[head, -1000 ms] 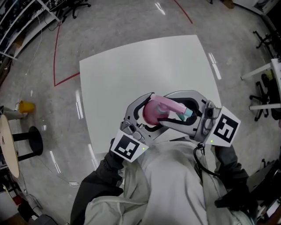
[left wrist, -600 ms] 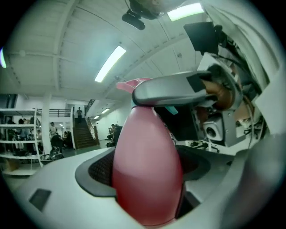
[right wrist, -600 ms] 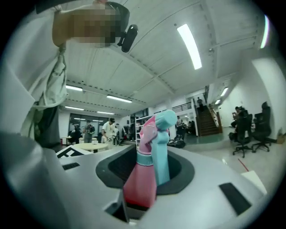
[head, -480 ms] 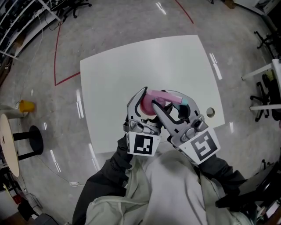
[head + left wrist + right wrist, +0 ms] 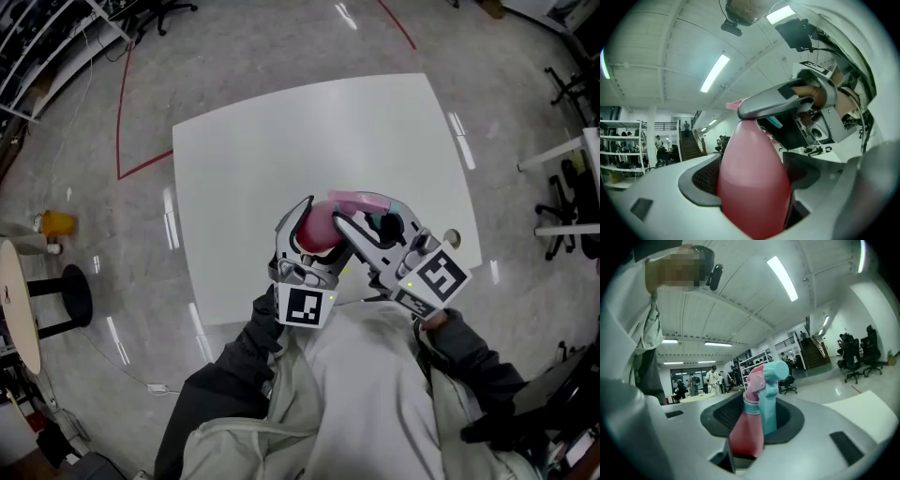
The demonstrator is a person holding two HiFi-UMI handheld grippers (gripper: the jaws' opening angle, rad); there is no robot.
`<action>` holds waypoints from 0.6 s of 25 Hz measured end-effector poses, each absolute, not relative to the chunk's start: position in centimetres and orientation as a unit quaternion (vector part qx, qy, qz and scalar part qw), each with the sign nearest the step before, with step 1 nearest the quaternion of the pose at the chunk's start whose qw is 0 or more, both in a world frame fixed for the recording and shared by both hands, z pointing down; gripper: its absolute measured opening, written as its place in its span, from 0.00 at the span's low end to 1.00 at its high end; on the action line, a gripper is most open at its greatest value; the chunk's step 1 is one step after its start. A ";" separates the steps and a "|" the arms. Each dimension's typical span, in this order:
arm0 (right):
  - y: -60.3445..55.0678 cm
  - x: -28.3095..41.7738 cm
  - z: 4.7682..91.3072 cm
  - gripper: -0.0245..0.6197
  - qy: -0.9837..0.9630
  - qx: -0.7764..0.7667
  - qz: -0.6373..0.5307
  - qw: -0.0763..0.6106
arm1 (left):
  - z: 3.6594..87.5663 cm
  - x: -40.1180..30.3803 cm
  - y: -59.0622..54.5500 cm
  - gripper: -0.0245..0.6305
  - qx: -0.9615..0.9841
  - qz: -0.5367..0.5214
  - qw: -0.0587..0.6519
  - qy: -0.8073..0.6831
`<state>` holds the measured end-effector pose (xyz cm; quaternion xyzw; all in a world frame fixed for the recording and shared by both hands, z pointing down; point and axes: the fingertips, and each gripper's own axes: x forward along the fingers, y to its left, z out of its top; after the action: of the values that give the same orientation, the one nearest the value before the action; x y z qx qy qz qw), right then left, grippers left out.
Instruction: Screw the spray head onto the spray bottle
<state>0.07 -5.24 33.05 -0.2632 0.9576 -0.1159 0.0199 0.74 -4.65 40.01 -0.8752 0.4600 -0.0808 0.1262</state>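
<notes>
The spray bottle (image 5: pixel 752 187) is pink, its spray head (image 5: pixel 769 380) pink and teal, the counter (image 5: pixel 281 159) white, the marker cubes (image 5: pixel 302 307) black-and-white.

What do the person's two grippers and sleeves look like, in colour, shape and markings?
Both the left gripper and the right gripper are light grey, with long curved jaws lined with black textured pads. Each carries a white cube with black square markers. The sleeves are dark, worn under a pale grey-green top.
</notes>
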 end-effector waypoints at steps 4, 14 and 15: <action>-6.9 0.4 33.6 0.23 0.951 -0.268 -0.147 0.039 | 39.6 0.0 -4.1 0.67 -0.881 -0.056 0.123 0.454; -10.4 1.5 39.3 0.23 0.935 -0.350 0.012 -0.056 | 42.2 -2.9 -5.1 0.27 -0.840 -0.042 0.051 0.539; -10.1 0.8 40.1 0.23 0.935 -0.346 0.037 -0.072 | 42.6 -3.2 -5.5 0.24 -0.833 -0.031 0.027 0.551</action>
<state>0.83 -10.14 40.11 -0.3455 0.9349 0.0368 -0.0716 -3.18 -5.49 42.64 -0.8335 0.5510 -0.0309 0.0274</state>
